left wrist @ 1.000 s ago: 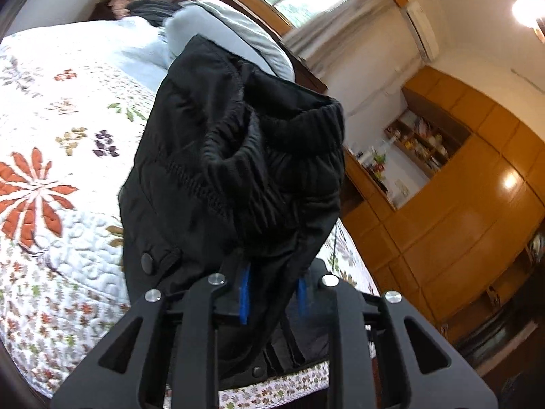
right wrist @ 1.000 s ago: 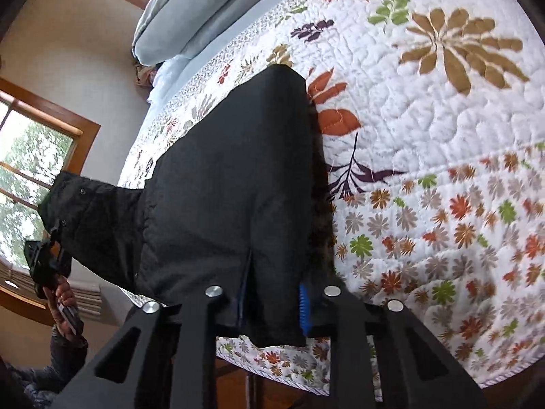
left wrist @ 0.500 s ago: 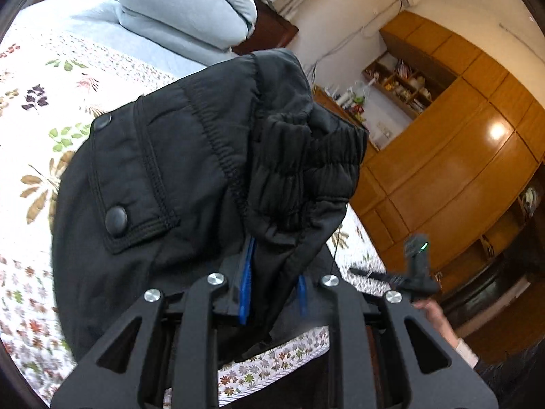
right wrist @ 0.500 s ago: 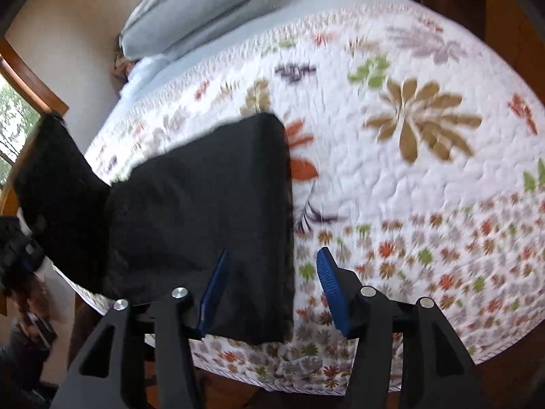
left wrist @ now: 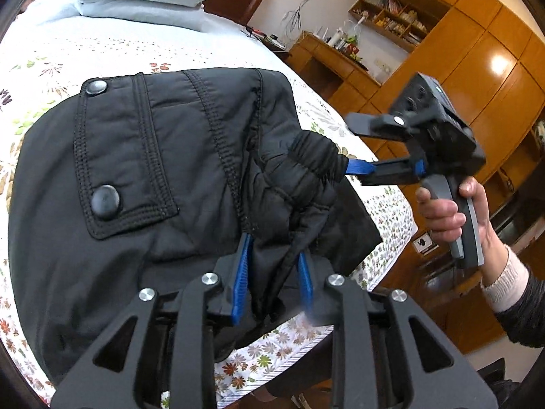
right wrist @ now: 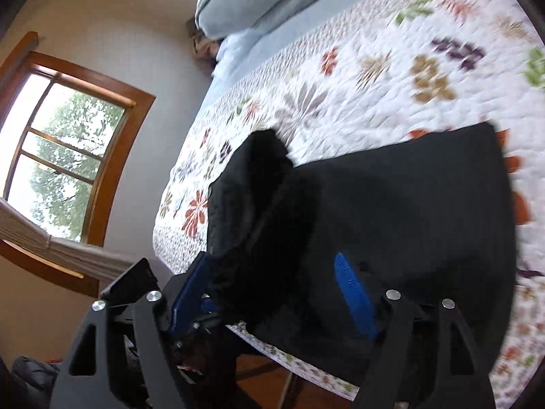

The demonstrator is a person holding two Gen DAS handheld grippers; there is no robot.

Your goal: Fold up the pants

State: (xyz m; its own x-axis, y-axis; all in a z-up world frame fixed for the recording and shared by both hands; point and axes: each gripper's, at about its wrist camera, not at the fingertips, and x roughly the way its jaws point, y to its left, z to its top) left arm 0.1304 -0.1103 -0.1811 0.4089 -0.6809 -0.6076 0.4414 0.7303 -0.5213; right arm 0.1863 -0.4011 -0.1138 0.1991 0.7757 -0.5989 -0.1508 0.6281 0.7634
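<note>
Black pants [left wrist: 163,177] lie on the quilt [left wrist: 51,54], left gripper [left wrist: 272,272] pinching the waistband at 6 o'clock. Right gripper [right wrist: 272,293] sits spread around the bunched elastic at 3 o'clock. Looks mid-fold; next it should clamp there.

Left gripper [left wrist: 272,272], at the bottom centre of its own view, has its blue pads [left wrist: 240,283] closed tight on black fabric. Right gripper [right wrist: 272,286] spreads its jaws wide across the lower frame, fabric between them. In the left view it reaches in from the right edge, held by the right hand [left wrist: 456,211] wrapped around its grey handle, wrist lower right.
</note>
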